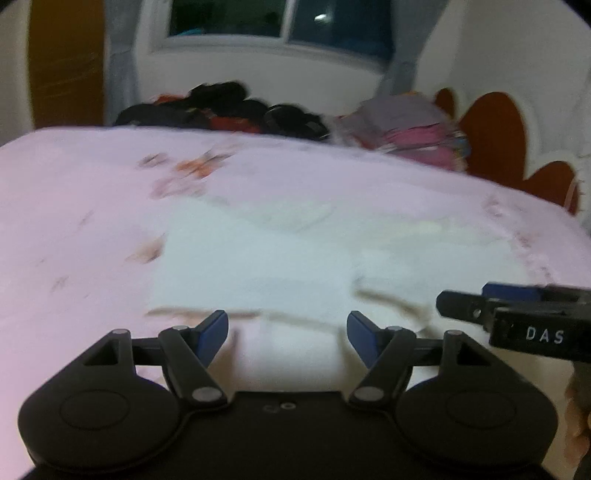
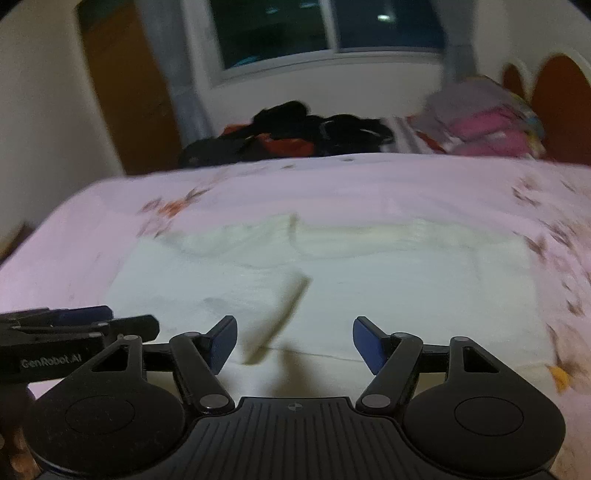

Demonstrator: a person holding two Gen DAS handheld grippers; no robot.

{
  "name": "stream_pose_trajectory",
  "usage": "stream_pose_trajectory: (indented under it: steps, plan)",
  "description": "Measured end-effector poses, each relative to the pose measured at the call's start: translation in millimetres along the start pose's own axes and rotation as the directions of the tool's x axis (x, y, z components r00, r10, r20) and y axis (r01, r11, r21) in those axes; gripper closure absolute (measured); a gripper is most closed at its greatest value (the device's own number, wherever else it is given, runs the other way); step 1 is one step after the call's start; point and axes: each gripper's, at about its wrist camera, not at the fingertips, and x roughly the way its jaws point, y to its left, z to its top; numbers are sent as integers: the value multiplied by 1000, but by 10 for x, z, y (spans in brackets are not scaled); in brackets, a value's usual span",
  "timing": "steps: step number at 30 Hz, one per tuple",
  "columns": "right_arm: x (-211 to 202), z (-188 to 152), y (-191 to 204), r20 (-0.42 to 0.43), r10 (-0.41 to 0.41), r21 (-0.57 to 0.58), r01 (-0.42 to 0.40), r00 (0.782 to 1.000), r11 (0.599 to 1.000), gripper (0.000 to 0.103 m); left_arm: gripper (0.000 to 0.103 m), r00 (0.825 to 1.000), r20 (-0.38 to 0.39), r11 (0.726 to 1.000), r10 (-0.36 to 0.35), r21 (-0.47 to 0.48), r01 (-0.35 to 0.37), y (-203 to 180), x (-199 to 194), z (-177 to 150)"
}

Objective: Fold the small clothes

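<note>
A small white garment (image 1: 258, 258) lies spread flat on the pink flowered bedsheet (image 1: 74, 221); in the right wrist view the same garment (image 2: 369, 280) fills the middle, with a folded flap near its front left. My left gripper (image 1: 288, 332) hovers over the garment's near hem, blue pads apart, nothing between them. My right gripper (image 2: 294, 341) is also open above the near edge, holding nothing. Each gripper shows at the other view's side: the right gripper (image 1: 517, 314) on the right, the left gripper (image 2: 74, 332) on the left. Both views are blurred.
At the bed's far side lie a heap of dark and red clothes (image 1: 229, 107) and a stack of pink and grey folded clothes (image 1: 413, 125). A brown scalloped headboard (image 1: 495, 136) stands at the right, a window (image 2: 325, 26) and a wooden door (image 2: 125, 88) behind.
</note>
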Motion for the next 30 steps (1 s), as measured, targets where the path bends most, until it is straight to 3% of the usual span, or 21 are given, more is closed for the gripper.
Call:
stream_pose_trajectory:
  steps: [4,6,8,12,13,14,20,25,27,30]
  plan:
    - [253,-45,242,-42,8,-58,-10,999,998,34,35,999,-23,999,44,-31,-45,140,79,-68]
    - [358,-66,331,-41,-27,-97,23,999,995,37,35,998,-33,997,61,-34,-62,162,137,-76]
    - [458,-61,336,-58,-41,-104,35,997,994,62,35,996,-41,996,74,-45,-76,188,201,-86]
    - [541,-20,237,-68,-55,-73,51,996,996,70,35,995,-25,995,92,-46,-93,196,283,-74]
    - [524,-2,207,-64,-48,-61,45,997,997,90,35,995,-22,994,95,-50,-96,199,297,-62]
    - [486,28,168,-51,-48,-45,46,998,998,94,35,995,-19,994,98,-55,-99,202,310,-61]
    - [139,241,-234,55,-105,32,103,993,994,94,33,993,-8,991,114,-75,-115,206,394,-18]
    - [62,243,-724,23,-154,108,150,988,983,94,36,992,17,990,127,-69,-125,196,416,-25]
    - [87,172,-886,-9,-158,137,158,987,978,94,46,991,37,990,126,-70,-123,189,400,-40]
    - [115,74,-1128,-46,-160,210,166,986,963,94,69,993,63,992,104,-75,-99,183,372,-47]
